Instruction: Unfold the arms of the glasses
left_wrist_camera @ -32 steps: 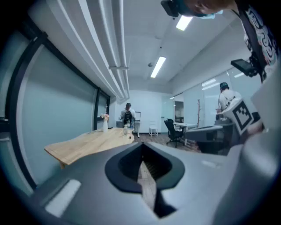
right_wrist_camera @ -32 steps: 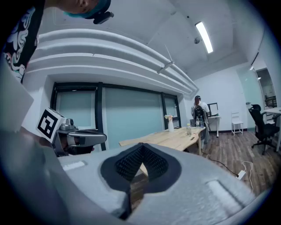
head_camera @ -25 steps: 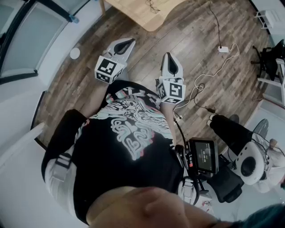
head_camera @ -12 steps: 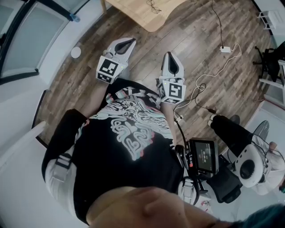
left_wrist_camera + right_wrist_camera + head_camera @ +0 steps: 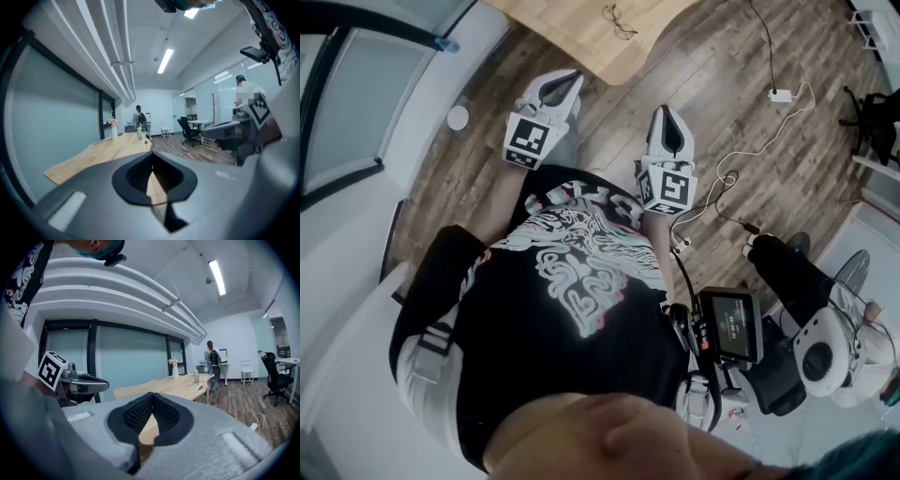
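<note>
A pair of thin-framed glasses (image 5: pixel 619 19) lies on the light wooden table (image 5: pixel 581 33) at the top of the head view; whether its arms are folded cannot be made out. Both grippers are held out in front of my body, over the wood floor and short of the table. My left gripper (image 5: pixel 574 77) is shut and holds nothing. My right gripper (image 5: pixel 664 112) is also shut and empty. In the left gripper view the jaws (image 5: pixel 151 157) meet at their tips with the table (image 5: pixel 93 157) beyond. The right gripper view shows the same closed tips (image 5: pixel 151 395).
A white vase (image 5: pixel 114 132) and a bottle (image 5: pixel 139 134) stand far down the table. A cable with a white adapter (image 5: pixel 780 95) trails over the floor at right. A seated person (image 5: pixel 825 323) is at lower right. A glass wall (image 5: pixel 356 84) runs along the left.
Both grippers and the view have moved forward toward the table. More of the tabletop and the glasses now show at the top of the head view. The jaws stay closed.
</note>
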Demonstrator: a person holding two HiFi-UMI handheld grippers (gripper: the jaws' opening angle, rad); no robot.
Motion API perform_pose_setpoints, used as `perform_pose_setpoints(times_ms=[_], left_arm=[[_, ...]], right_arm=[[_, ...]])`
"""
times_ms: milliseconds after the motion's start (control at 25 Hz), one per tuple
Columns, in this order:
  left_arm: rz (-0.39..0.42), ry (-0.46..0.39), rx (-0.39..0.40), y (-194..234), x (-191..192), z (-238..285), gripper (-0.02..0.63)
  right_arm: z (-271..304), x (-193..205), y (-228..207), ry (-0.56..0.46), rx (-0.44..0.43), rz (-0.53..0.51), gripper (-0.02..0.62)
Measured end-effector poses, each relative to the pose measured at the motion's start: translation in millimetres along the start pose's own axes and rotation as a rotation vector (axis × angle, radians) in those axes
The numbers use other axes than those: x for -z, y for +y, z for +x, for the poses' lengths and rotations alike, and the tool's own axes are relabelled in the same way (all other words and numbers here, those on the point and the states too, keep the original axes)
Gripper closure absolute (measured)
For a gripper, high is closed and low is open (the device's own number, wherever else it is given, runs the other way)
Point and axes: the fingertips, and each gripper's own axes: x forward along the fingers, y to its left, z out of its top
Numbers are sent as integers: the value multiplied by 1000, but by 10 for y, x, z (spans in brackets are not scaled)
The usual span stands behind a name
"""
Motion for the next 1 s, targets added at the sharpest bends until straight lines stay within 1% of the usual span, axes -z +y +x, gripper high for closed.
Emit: perform_pose_setpoints(times_ms=[120, 200, 320, 400, 560, 800, 1000], left_arm=[[19, 10, 22, 351, -165, 288, 617], [47, 20, 41, 584, -213, 520, 617], [108, 47, 78, 880, -180, 847, 617], [133, 54, 104, 1054, -213, 1006, 617], [135, 65, 157, 1349, -222, 1289, 617], [189, 107, 246, 1504, -3, 1699, 617], [199, 161, 299, 1461, 240, 1900, 617]], right_arm=[[378, -184, -66, 16, 16, -1, 597], [662, -258, -113, 36, 37, -40, 597], [1022, -309, -164, 62, 67, -95, 597], [1203, -367, -193, 74, 80, -92, 597], [1554, -420, -253, 105, 115, -67, 597], [1850, -340, -416, 130, 203, -45, 597], [1924, -172, -491, 169, 227, -42, 597]])
